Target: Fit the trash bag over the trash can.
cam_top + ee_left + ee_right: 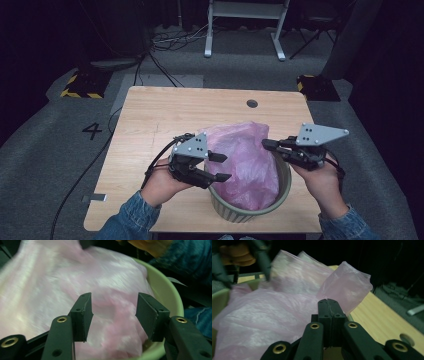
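A light wooden table (150,115) stands on grey carpet (40,150) marked "4" (92,131). Black cables (160,65) trail toward a white frame (245,20); the surroundings are dark.

Open tongs (113,315), pink bag (62,282), green bin (163,290)

The bag (245,160) is thin pink plastic film, see-through and crinkly, with a soft sheen where light hits the folds. The bin (250,212) it sits in looks like smooth pale green plastic, ribbed on the outside, slightly glossy on the rim. Table (150,125) is light wood-grain laminate, matt and flat. Both grippers, left (222,167) and right (267,146), are matt black plastic with little brass-looking rings, plus flat grey plates on top. Sleeves (127,220) are blue denim. The floor (40,150) is rough grey carpet.
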Demonstrator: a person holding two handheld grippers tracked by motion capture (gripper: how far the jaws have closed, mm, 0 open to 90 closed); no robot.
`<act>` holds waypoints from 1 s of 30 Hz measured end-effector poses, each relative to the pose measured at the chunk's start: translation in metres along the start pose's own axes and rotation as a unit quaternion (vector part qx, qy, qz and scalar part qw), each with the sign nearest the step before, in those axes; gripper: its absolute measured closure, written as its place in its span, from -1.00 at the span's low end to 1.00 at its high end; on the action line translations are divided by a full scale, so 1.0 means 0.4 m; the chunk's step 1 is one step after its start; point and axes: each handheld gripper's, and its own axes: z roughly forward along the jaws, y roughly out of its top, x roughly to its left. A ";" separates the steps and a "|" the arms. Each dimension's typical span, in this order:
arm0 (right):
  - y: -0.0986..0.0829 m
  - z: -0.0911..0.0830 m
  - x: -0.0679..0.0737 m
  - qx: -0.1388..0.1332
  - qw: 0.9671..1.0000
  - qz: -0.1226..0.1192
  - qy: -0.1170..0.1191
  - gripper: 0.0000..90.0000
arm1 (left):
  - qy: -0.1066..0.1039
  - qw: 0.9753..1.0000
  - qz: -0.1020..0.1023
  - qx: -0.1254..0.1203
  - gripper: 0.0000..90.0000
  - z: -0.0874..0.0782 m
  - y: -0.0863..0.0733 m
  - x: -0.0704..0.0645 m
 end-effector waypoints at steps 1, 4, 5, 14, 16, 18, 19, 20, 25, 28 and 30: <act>0.004 -0.003 0.014 -0.004 1.000 -0.013 0.002 0.98 | 0.002 1.000 0.003 -0.002 0.03 0.001 0.010 0.000; 0.013 -0.006 0.058 -0.008 0.999 -0.046 0.010 0.98 | 0.006 1.000 0.005 -0.008 0.01 0.008 0.029 -0.001; 0.015 -0.006 0.071 -0.009 0.998 -0.053 0.012 0.98 | 0.006 1.000 0.007 -0.010 0.01 0.015 0.035 -0.001; 0.013 0.012 0.136 -0.010 0.997 -0.073 0.034 0.97 | 0.015 1.000 0.016 -0.011 0.43 0.053 0.054 -0.013; 0.013 0.015 0.138 -0.012 0.997 -0.068 0.036 0.96 | 0.021 0.999 0.026 -0.007 0.61 0.059 0.056 -0.019; 0.013 0.017 0.138 -0.013 0.997 -0.063 0.038 0.92 | 0.029 0.999 0.037 -0.008 0.79 0.062 0.056 -0.027; 0.013 0.016 0.137 -0.014 0.997 -0.062 0.038 0.88 | 0.036 0.998 0.040 -0.012 0.88 0.061 0.056 -0.031; 0.014 0.014 0.137 -0.016 0.997 -0.061 0.036 0.83 | 0.047 0.998 0.045 -0.017 0.94 0.059 0.055 -0.033; 0.026 -0.020 0.117 -0.033 0.998 -0.057 0.024 0.56 | 0.048 0.998 0.046 -0.023 0.99 0.059 0.051 -0.032; 0.037 -0.038 0.088 -0.035 0.998 -0.045 0.017 0.32 | 0.039 0.998 0.050 -0.025 0.99 0.063 0.052 -0.036; 0.039 -0.038 0.073 -0.036 0.998 -0.036 0.023 0.31 | 0.033 0.998 0.052 -0.024 0.99 0.068 0.055 -0.039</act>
